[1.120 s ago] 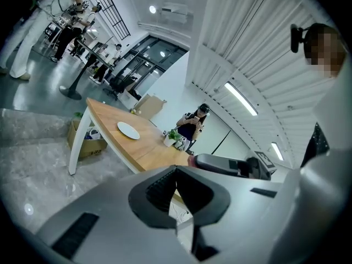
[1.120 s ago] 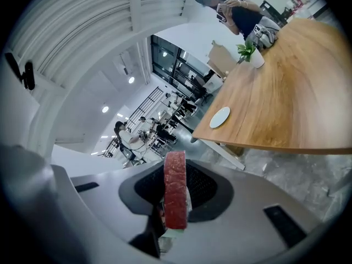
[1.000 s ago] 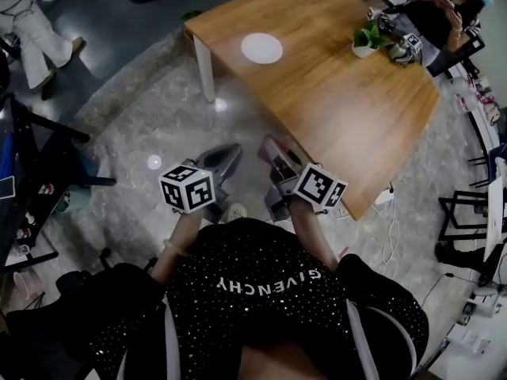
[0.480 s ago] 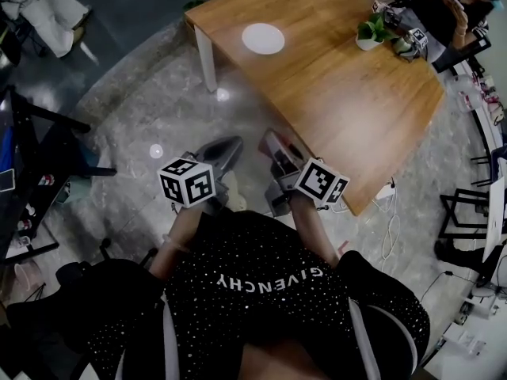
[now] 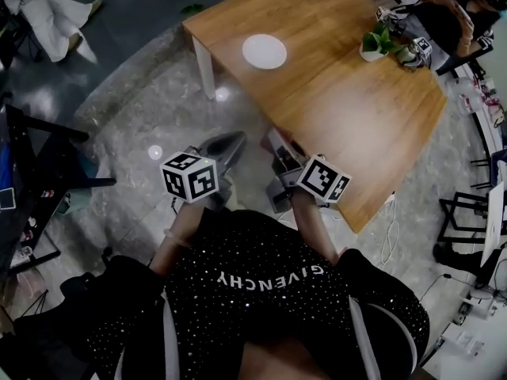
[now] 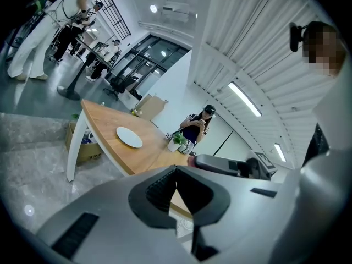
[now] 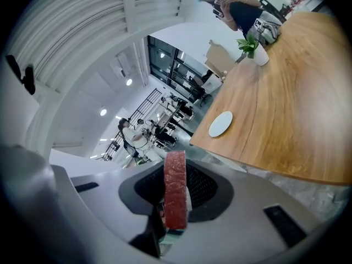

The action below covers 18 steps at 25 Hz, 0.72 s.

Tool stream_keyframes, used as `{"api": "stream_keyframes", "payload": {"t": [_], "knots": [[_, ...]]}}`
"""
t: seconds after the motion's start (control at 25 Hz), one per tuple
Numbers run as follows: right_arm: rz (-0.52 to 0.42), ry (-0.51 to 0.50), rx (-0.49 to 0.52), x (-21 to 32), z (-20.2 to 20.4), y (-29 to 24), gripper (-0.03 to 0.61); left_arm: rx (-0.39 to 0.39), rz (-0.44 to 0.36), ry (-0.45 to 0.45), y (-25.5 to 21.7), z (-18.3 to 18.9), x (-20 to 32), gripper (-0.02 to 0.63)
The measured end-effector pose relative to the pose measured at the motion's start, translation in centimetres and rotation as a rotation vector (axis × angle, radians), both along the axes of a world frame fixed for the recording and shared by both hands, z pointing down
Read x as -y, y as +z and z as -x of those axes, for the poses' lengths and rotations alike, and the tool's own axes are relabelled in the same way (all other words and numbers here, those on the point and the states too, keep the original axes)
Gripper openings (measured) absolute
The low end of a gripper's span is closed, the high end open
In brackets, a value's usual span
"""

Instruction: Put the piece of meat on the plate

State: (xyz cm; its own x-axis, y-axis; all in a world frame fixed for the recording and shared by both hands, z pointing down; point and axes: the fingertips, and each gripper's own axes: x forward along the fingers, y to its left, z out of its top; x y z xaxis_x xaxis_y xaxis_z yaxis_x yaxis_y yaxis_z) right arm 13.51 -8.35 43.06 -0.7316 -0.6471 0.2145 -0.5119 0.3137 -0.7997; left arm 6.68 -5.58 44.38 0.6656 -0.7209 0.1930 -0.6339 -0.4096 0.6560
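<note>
Wooden table (image 5: 348, 109), white plate (image 5: 264, 51), grey floor (image 5: 142, 121)

We note a wooden counter (image 5: 348, 109) carrying a white plate (image 5: 264, 51); a potted plant (image 5: 377, 41) stands well apart from the plate.

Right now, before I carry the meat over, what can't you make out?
- Head view: the meat is hidden behind the right gripper.
- Right gripper view: the meat's lower end is sunk between the jaws.
- Left gripper view: the body of the left gripper covers the near edge of the table.
- Plate: too small for surface detail anywhere.
</note>
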Motion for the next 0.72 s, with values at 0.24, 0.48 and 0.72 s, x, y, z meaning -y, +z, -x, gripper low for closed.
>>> {"api": "stream_keyframes", "payload": {"t": [0.24,0.48,0.72], "knots": [[0.017,0.03,-0.01,6.9,1.9,0.3,0.097,-0.007,0.015,0.023,0.2,2.2,7.3,0.011],[0.005,0.063,-0.027,14.9,4.2,-1.1,0.097,-0.02,0.01,0.066,-1.1,4.3,15.9,0.011],[0.02,0.106,-0.047,22.1,5.2,-1.4,0.097,-0.033,0.012,0.113,-2.0,5.5,23.8,0.011]]}}
